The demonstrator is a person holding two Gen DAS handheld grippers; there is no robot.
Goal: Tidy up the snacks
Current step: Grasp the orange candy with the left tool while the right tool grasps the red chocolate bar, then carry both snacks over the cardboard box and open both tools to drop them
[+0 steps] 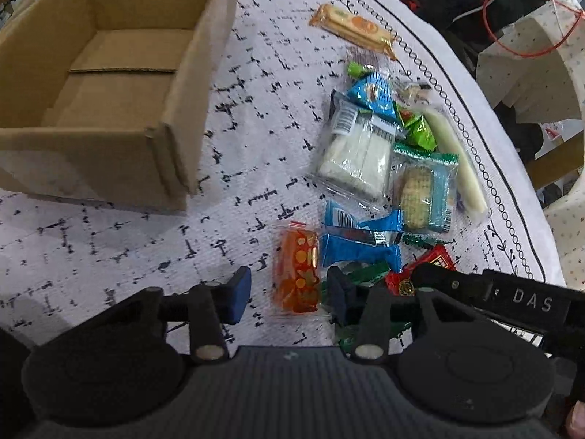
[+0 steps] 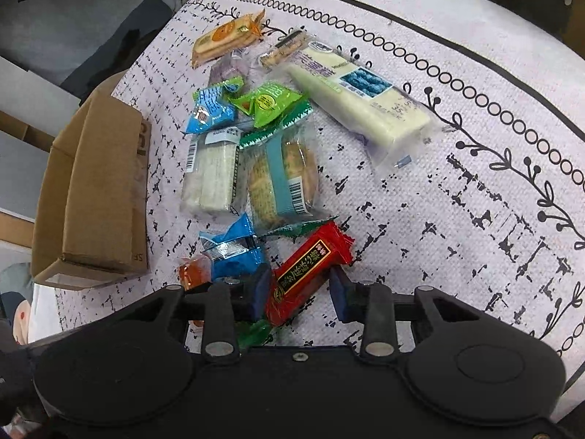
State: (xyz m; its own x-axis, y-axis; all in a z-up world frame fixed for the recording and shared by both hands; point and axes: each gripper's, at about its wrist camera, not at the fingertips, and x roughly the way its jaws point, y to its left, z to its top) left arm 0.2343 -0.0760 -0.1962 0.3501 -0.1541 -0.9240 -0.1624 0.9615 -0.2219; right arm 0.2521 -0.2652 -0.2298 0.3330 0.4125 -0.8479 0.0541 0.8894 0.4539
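Your left gripper is open, with its two blue pads on either side of the orange snack. The pads are not squeezing it; there is a gap on the left side. The orange snack lies flat on the cloth, at the near end of the snack pile. Your right gripper is open too, and the red snack lies between its pads, tilted, with its far end sticking out past them. The left pad is right beside the red snack and the right pad is a bit apart from it. The box sits open on the cloth to the left of the pile, and you can see nothing inside it. The other snacks are all in a heap on the cloth: a blue pack just beside the red one, a cracker pack, a white bar pack, a green pack, a long white stick, and an orange cracker pack at the far end.
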